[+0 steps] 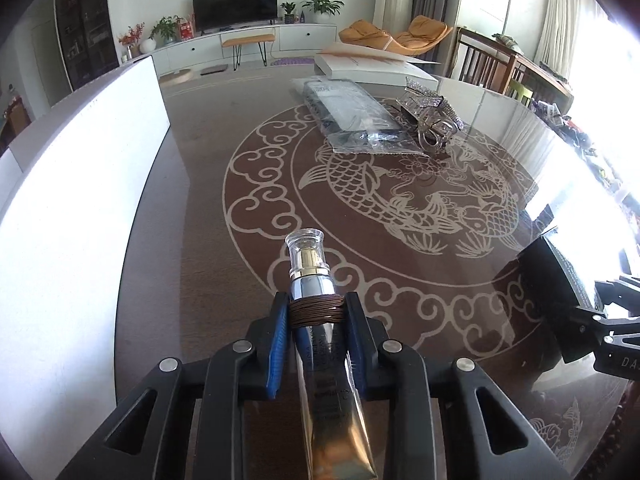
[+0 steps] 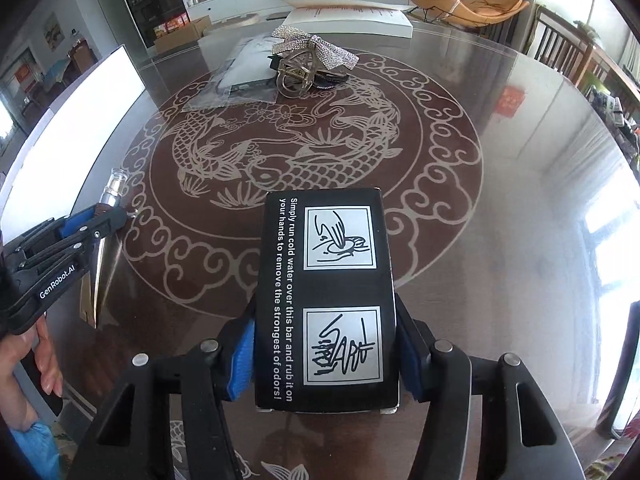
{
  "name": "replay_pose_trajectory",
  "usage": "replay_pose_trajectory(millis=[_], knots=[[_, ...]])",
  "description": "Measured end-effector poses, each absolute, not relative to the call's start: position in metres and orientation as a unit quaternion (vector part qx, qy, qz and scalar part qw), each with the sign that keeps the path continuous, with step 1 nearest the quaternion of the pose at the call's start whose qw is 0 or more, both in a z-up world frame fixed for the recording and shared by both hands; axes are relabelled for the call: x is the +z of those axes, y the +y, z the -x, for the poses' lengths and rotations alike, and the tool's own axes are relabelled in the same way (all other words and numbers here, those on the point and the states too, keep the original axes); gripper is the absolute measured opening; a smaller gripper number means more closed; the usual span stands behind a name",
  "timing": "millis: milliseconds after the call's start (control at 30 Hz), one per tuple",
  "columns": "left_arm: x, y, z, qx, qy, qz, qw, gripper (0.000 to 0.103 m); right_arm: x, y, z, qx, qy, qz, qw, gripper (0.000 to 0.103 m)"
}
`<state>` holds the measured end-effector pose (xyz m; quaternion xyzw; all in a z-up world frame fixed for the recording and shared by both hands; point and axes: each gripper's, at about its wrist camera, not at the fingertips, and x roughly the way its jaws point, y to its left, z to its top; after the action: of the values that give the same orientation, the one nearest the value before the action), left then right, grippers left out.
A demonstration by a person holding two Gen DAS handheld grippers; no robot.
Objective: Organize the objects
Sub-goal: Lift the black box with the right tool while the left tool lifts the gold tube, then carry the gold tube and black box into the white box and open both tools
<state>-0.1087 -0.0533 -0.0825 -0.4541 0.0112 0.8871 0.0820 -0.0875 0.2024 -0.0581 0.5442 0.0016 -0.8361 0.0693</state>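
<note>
My left gripper is shut on a silver-gold cosmetic tube with a clear cap and a brown cord wound round it, held above the table; the tube also shows in the right wrist view. My right gripper is shut on a black box printed with hand-washing pictures; the box also shows in the left wrist view. Farther off on the table lie a clear plastic packet and a rhinestone hair clip, the clip also in the right wrist view.
The round glass-topped table has a fish pattern. A white box stands along its left side. A flat white box lies at the far edge. Wooden chairs stand at the right.
</note>
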Motion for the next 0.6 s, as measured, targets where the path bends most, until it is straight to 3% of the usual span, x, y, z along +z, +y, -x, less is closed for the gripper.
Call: replay_pose_trajectory(millis=[333, 600], knots=[[0.009, -0.093, 0.003, 0.922, -0.103, 0.337, 0.162, 0.027, 0.001, 0.177, 0.040, -0.856, -0.043, -0.499, 0.131, 0.059], [0.102, -0.199, -0.057, 0.958, -0.138, 0.235, 0.089, 0.027, 0.091, 0.064, 0.027, -0.869, -0.007, -0.425, 0.252, 0.059]])
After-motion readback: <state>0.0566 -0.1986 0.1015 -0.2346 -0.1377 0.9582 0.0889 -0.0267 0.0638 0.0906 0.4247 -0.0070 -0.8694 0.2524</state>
